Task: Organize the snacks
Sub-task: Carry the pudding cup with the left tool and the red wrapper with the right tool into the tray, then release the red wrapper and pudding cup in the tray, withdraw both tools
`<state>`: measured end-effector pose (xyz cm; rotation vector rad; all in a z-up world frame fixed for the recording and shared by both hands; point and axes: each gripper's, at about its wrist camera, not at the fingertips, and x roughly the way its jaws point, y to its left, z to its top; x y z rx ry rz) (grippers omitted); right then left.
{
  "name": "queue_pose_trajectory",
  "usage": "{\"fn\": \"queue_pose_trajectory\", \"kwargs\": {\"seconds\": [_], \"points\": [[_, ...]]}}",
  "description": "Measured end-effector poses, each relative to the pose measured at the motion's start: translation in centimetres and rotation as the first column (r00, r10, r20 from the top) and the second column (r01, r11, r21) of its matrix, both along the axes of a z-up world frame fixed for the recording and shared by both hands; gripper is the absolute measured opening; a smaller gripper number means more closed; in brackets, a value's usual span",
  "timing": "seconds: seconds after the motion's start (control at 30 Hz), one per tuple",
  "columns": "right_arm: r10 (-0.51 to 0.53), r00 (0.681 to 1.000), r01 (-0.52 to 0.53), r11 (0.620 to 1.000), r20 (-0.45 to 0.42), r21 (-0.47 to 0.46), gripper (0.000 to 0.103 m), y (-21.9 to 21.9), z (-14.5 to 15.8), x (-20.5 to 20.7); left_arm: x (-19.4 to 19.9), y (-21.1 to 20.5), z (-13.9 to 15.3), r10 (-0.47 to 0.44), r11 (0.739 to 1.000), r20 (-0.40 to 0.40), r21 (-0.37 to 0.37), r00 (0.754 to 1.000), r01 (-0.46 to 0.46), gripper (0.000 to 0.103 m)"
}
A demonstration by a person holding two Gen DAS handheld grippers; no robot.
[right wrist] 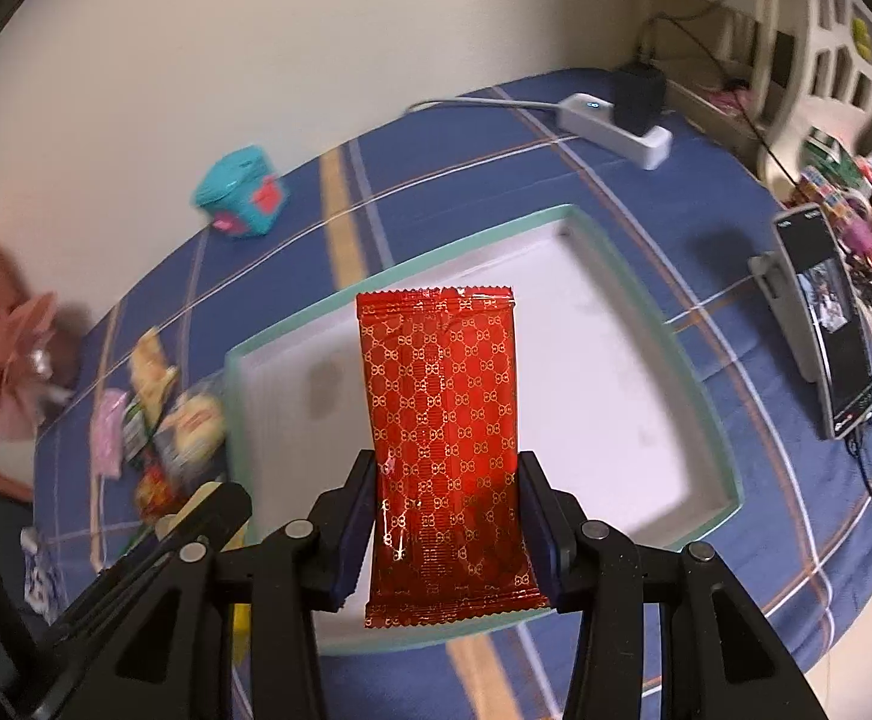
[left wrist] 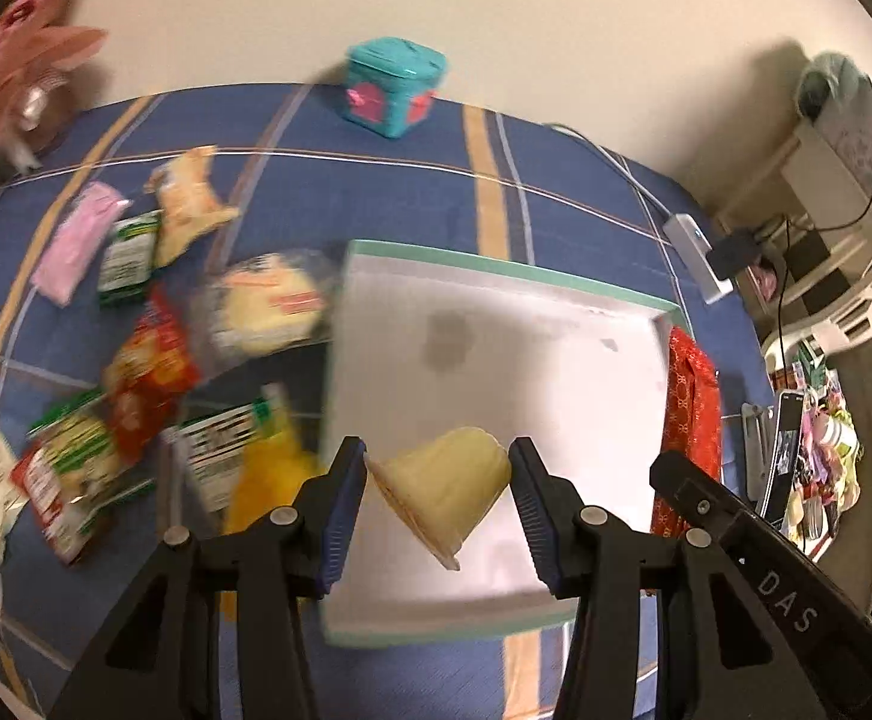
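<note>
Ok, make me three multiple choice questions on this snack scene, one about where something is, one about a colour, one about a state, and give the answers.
1. Where does the teal cube box stand?
A. inside the tray
B. on the blue cloth near the wall
C. in a gripper

2. What colour is the packet in the right gripper?
A. red with a gold pattern
B. plain green
C. pink

3. What is the state of the white tray?
A. full of snacks
B. holds one packet
C. nothing lies in it

Answers: 1 B, it sits on the cloth beyond the tray. 2 A, the red and gold wrapper shows between the pads. 3 C, its white floor is bare; the jelly cup is clamped in the left gripper.
</note>
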<state>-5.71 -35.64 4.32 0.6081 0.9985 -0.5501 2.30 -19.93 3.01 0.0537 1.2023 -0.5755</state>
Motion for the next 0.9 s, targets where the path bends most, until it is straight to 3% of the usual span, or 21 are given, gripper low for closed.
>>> {"fn": "queue_pose_trajectory", "kwargs": {"seconds": [0.3, 0.5, 0.63, 0.7, 0.8, 0.9], "points": [[-0.036, 0.999, 0.037, 0.999, -0.022, 0.013, 0.048, -1.7, -0.9, 0.9, 2.0, -3.5, -0.4, -0.047, 0.999, 0.024, 0.000, 0.999, 0.047, 0.050], [-0.030, 0.998, 0.031, 0.999, -0.061, 0.010, 0.050, -2.3, -2.0, 1.7, 3.8, -2.9, -1.3, -0.006, 1.000, -0.006, -0.005, 1.000, 0.006, 0.051], [-0.025, 0.996, 0.027, 1.000, -0.081, 0.016, 0.084, -2.1, -2.4, 1.8, 4.3, -1.7, -1.3, 0.034, 0.999, -0.022, 0.010, 0.999, -0.034, 0.068], [-0.016, 0.996, 0.017, 1.000, -0.085, 0.011, 0.084, -1.9, -2.4, 1.8, 4.4, -1.0, -1.1, 0.049, 0.999, -0.029, 0.016, 0.998, -0.049, 0.070], [-0.008, 0.996, 0.009, 1.000, -0.094, 0.006, 0.085, -1.5, -2.1, 1.7, 4.5, 0.7, -0.6, 0.091, 0.996, -0.038, 0.007, 0.995, -0.091, 0.081], [0.004, 0.995, -0.004, 1.000, -0.097, -0.001, 0.101, -0.9, -1.7, 1.6, 4.7, 3.0, -0.4, 0.145, 0.989, -0.056, -0.008, 0.988, -0.145, 0.092]]}}
